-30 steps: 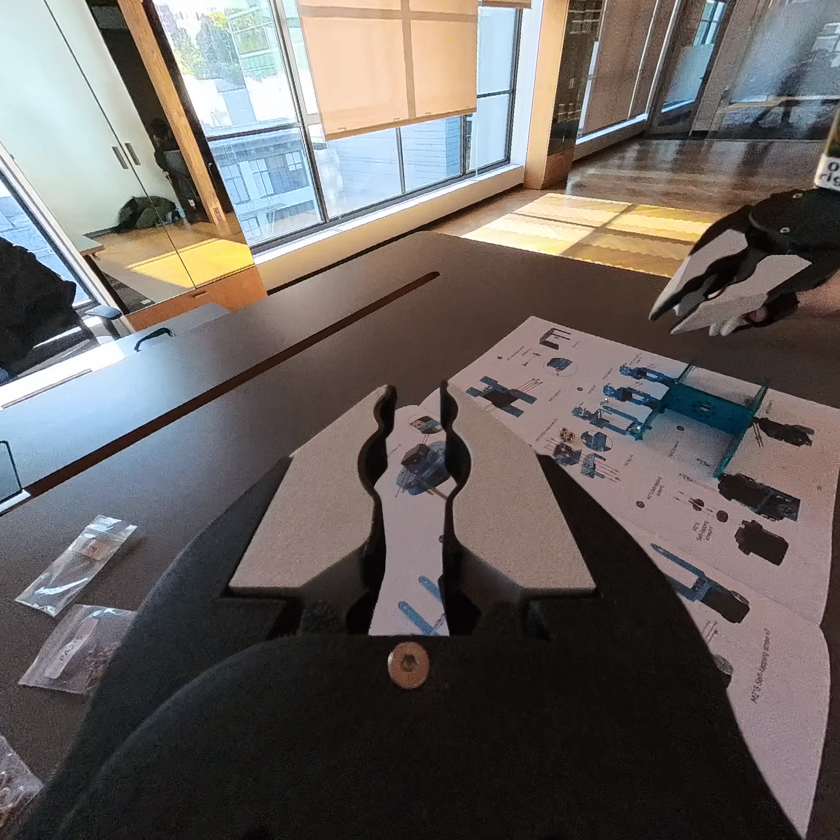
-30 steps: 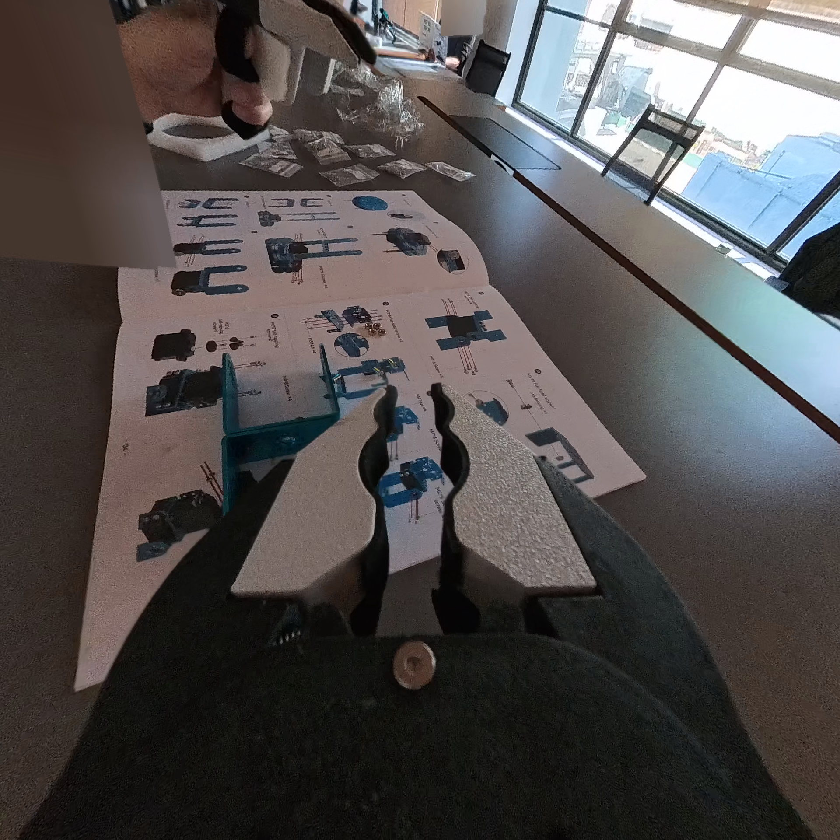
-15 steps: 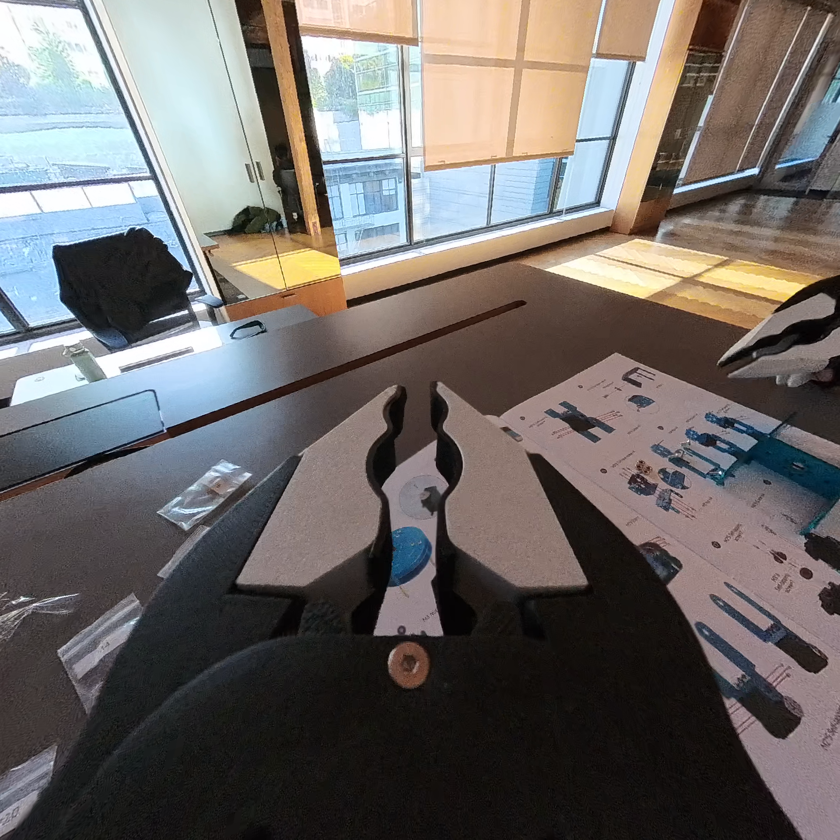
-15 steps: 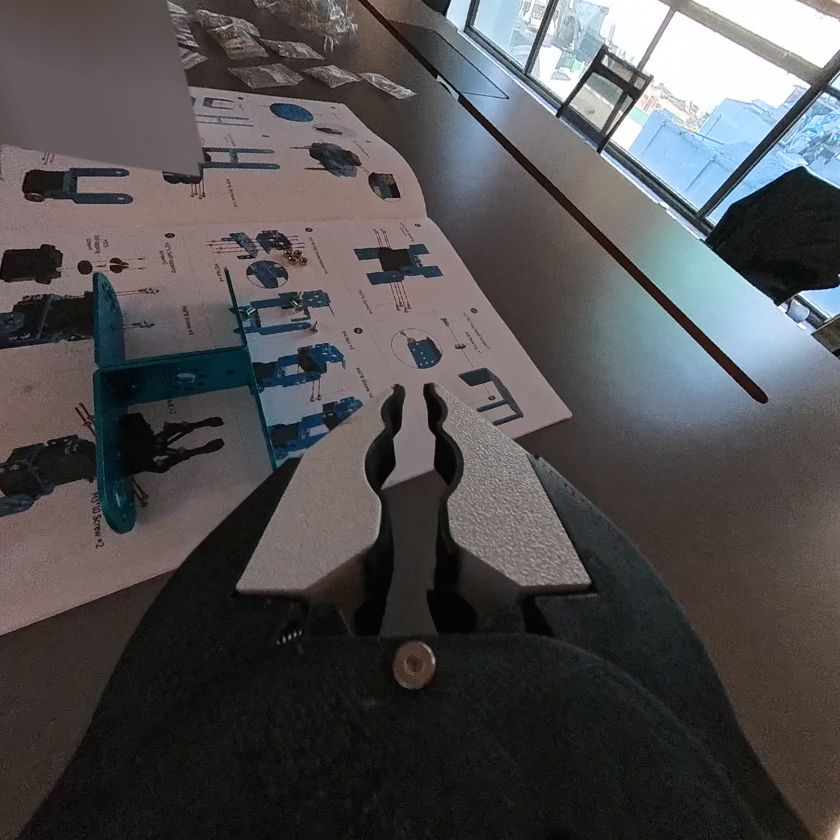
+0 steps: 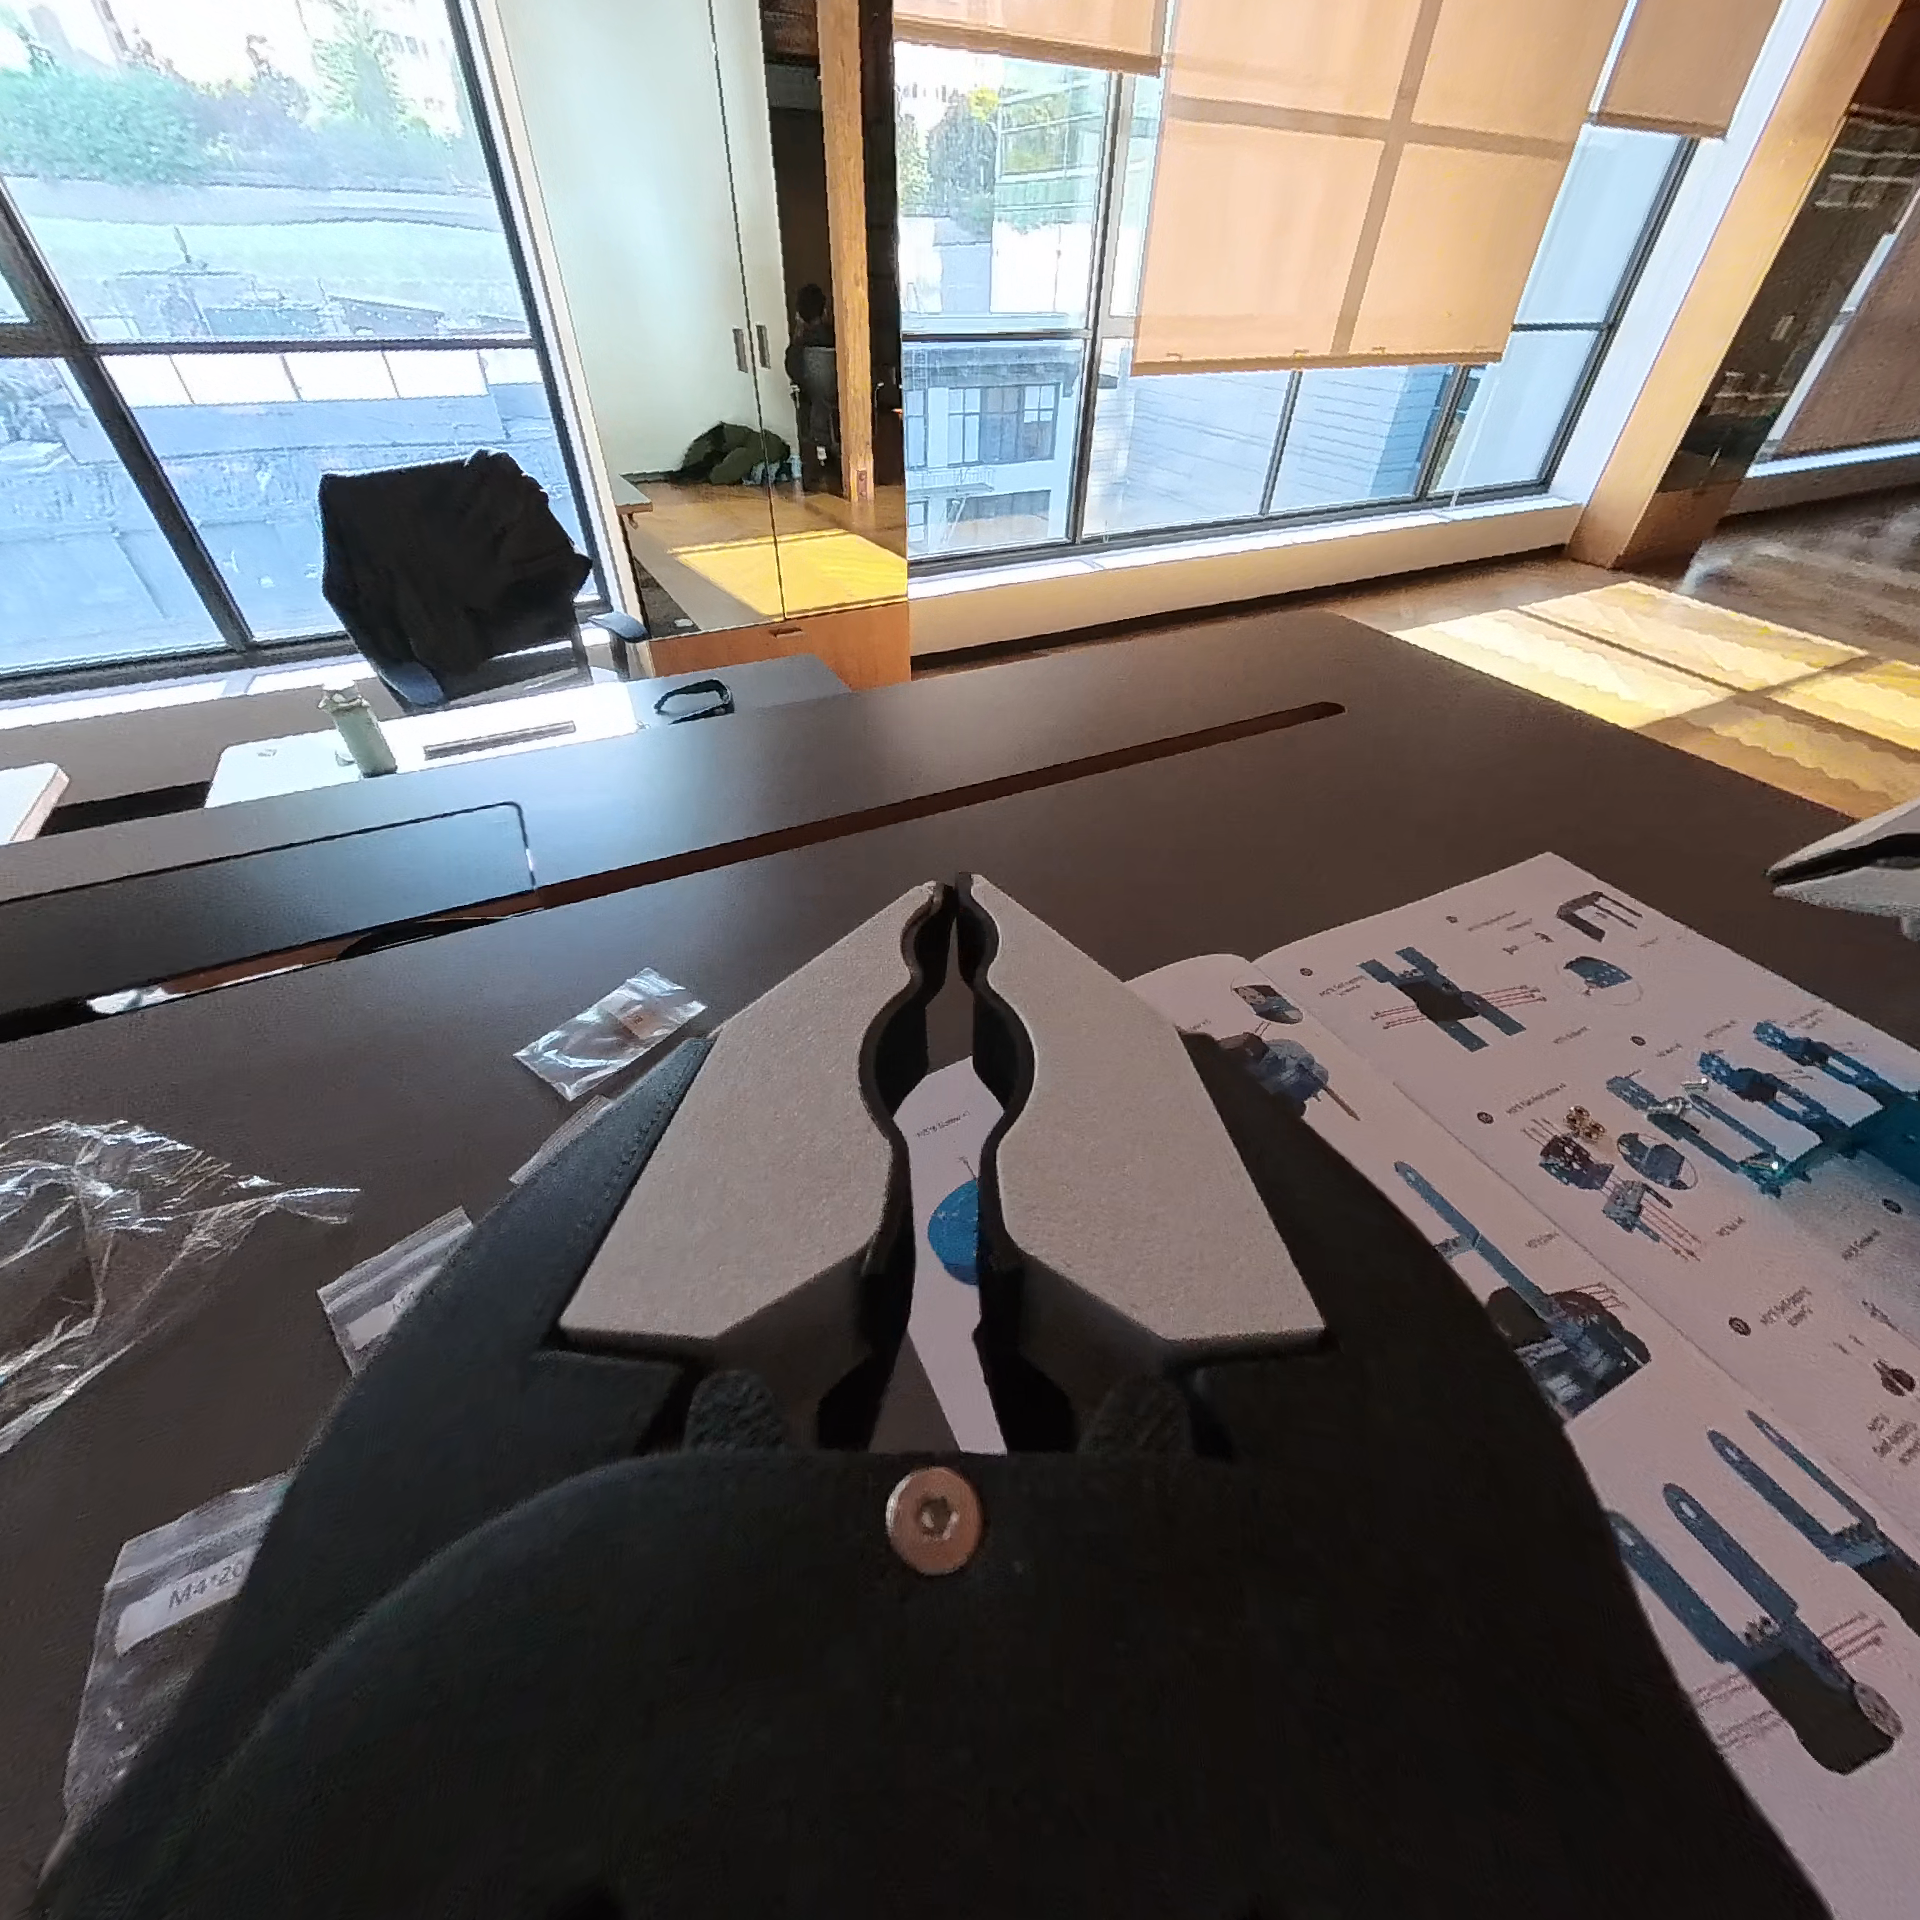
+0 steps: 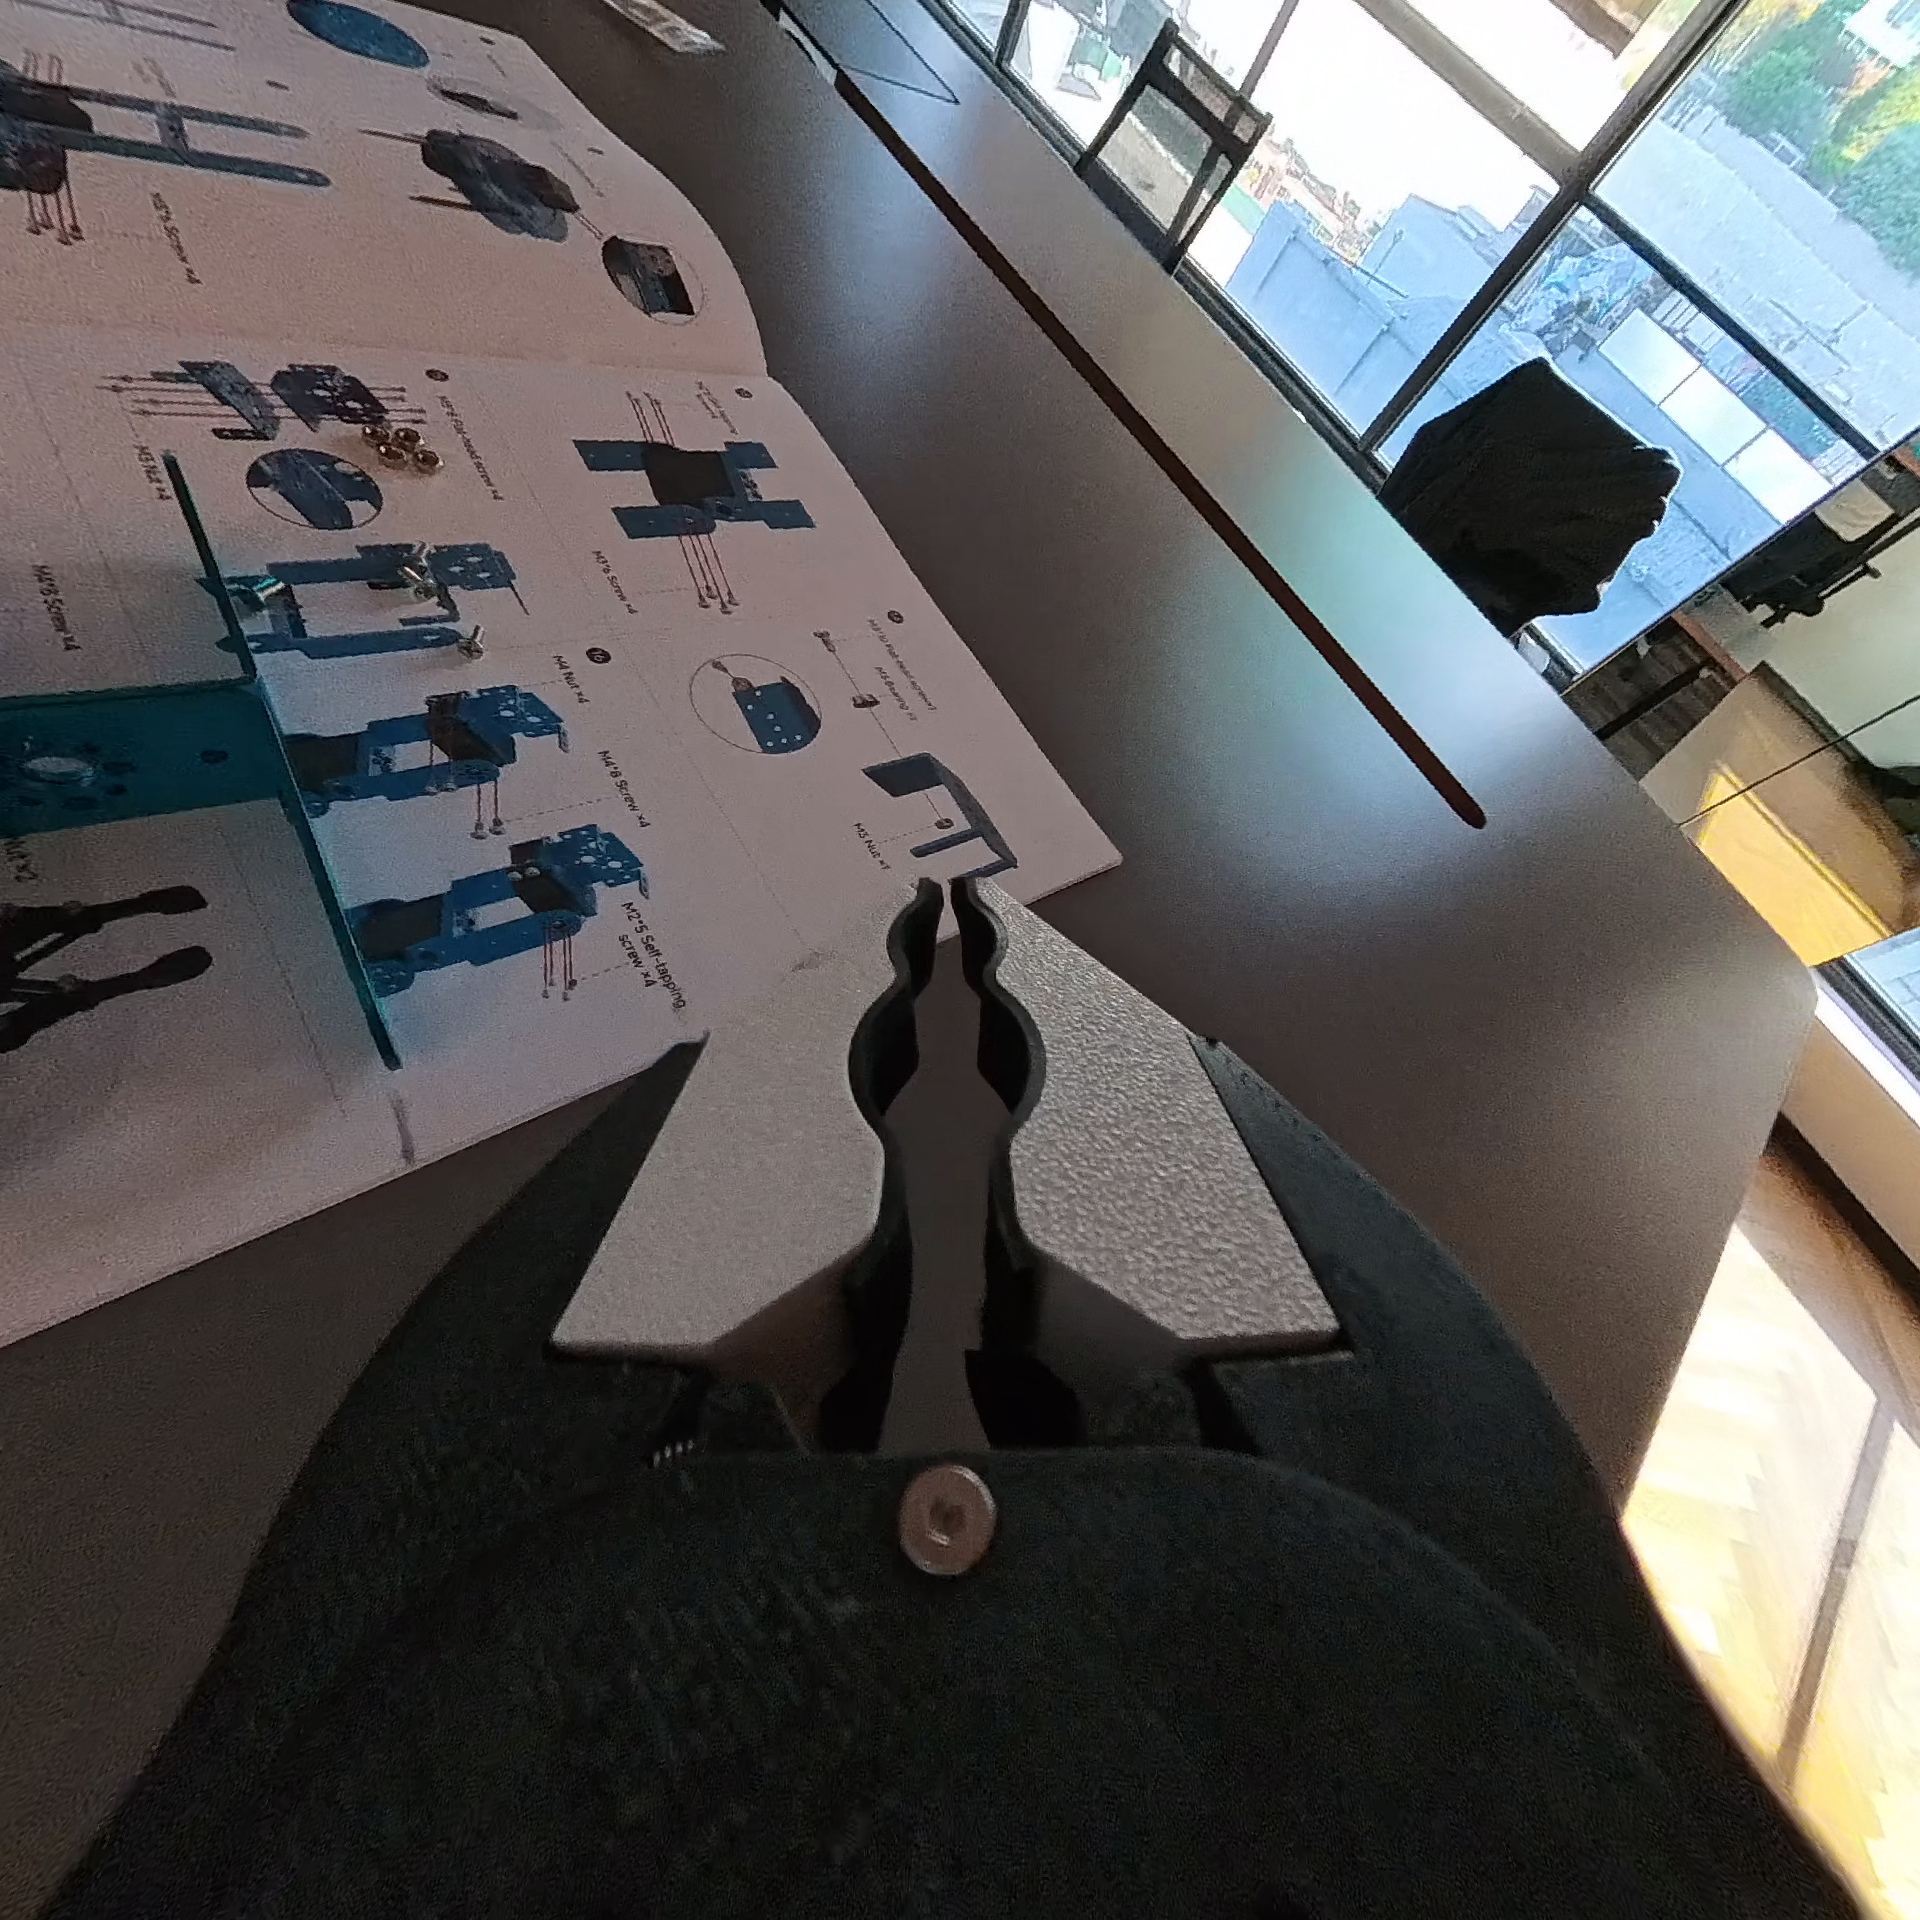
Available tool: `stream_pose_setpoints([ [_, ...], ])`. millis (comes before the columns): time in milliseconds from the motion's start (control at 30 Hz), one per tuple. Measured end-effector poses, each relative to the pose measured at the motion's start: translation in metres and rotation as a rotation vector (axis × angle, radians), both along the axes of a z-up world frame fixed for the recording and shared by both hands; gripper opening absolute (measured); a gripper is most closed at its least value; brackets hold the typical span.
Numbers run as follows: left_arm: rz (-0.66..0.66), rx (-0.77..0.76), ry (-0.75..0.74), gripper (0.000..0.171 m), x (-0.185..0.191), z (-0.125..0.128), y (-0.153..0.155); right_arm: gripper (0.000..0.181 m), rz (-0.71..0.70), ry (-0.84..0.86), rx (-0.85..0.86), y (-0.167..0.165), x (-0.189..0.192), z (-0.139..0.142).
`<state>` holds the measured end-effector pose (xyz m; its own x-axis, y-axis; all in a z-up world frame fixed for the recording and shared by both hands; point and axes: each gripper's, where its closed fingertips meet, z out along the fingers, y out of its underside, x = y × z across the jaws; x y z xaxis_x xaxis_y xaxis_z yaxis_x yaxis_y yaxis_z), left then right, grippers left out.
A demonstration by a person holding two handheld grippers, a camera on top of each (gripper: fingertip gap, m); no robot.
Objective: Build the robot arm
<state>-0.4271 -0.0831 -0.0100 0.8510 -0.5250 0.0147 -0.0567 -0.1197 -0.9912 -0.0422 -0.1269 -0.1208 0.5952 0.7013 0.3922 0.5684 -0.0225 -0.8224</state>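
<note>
The left tongs (image 5: pixel 958 914) sit at frame centre with their tips pressed together and nothing between them, hovering above the near edge of an open instruction booklet (image 5: pixel 1621 1164) that lies flat on the dark worktop (image 5: pixel 1039 810). The right tongs (image 6: pixel 948 891) have their tips all but touching, only a sliver between them, and hold nothing; they hang over the lower corner of the same booklet (image 6: pixel 727 582). A blue metal bracket (image 6: pixel 156 748) stands on the page at the left of the right wrist view, with loose brass nuts (image 6: pixel 400 445) and small screws (image 6: pixel 436 603) resting just beside it on the printed diagrams, probably laid there so parts sit next to their drawings. In the left wrist view, small clear bags of hardware (image 5: pixel 613 1029) lie at the left, one bearing a white label (image 5: pixel 197 1610), and crumpled clear plastic (image 5: pixel 125 1226) sits at the far left. The other tongs' tip (image 5: pixel 1849 883) shows at the right edge. The booklet carries printed captions, which are left unquoted; no brand can be made out.
</note>
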Motion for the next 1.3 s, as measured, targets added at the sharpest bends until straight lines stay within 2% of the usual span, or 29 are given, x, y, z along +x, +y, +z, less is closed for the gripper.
stream_pose_setpoints([
  [233,0.108,0.031,-0.081,0.0,-0.015,0.011,0.003,0.003,-0.035,-0.105,0.113,0.011,0.002,-0.002],
  [467,0.24,0.077,-0.022,0.0,-0.03,0.012,0.007,0.002,-0.103,-0.108,0.179,0.021,0.013,0.004],
  [933,0.218,0.028,-0.158,0.0,-0.034,0.012,0.007,0.001,-0.09,-0.183,0.209,0.021,0.008,-0.002],
  [1300,0.214,0.031,-0.167,0.0,-0.033,0.013,0.007,0.001,-0.084,-0.22,0.215,0.021,0.007,-0.007],
])
